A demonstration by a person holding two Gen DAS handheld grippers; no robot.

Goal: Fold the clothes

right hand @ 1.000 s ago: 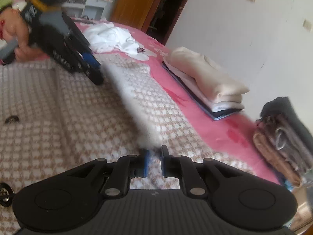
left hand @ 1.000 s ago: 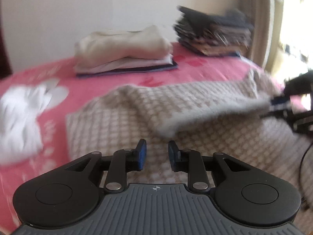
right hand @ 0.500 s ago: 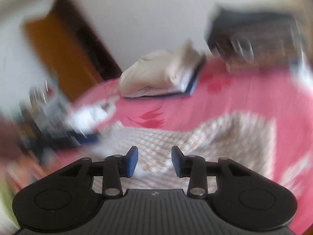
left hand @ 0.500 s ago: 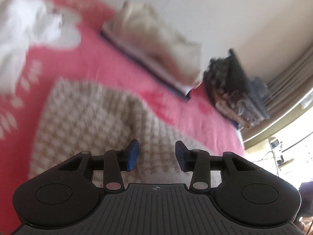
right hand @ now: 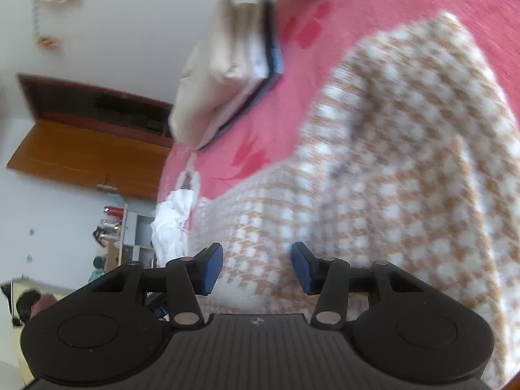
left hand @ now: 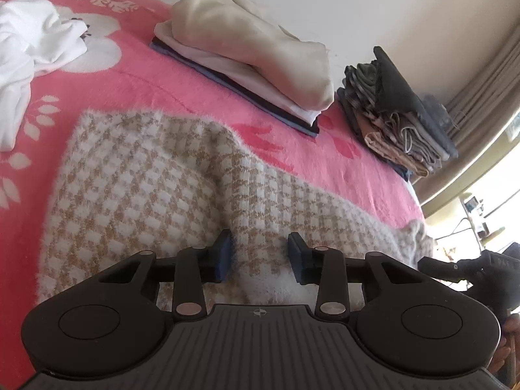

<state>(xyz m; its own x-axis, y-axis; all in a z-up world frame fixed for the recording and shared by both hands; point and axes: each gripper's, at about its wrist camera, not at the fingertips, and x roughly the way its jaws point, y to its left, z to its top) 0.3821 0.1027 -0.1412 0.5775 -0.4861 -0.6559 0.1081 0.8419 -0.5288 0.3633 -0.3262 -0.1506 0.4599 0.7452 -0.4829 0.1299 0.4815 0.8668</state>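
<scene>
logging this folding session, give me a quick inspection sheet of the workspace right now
Surface: pink floral fleece blanket covering the bed.
Job's things: beige-and-white houndstooth knit garment spread flat, one ridge.
Clutter: crumpled white garment; folded cream-topped stack; folded dark stack.
Grippers: left tool open, right tool open, both empty over the knit.
Cables: thin wires near the window.
Surroundings: wooden door, beige curtain.

— What's behind the bed?
— A plain white wall [left hand: 373,6], with beige curtains [left hand: 481,91] far right by a bright window.
— And left?
— An orange-brown wooden door [right hand: 87,159].
</scene>
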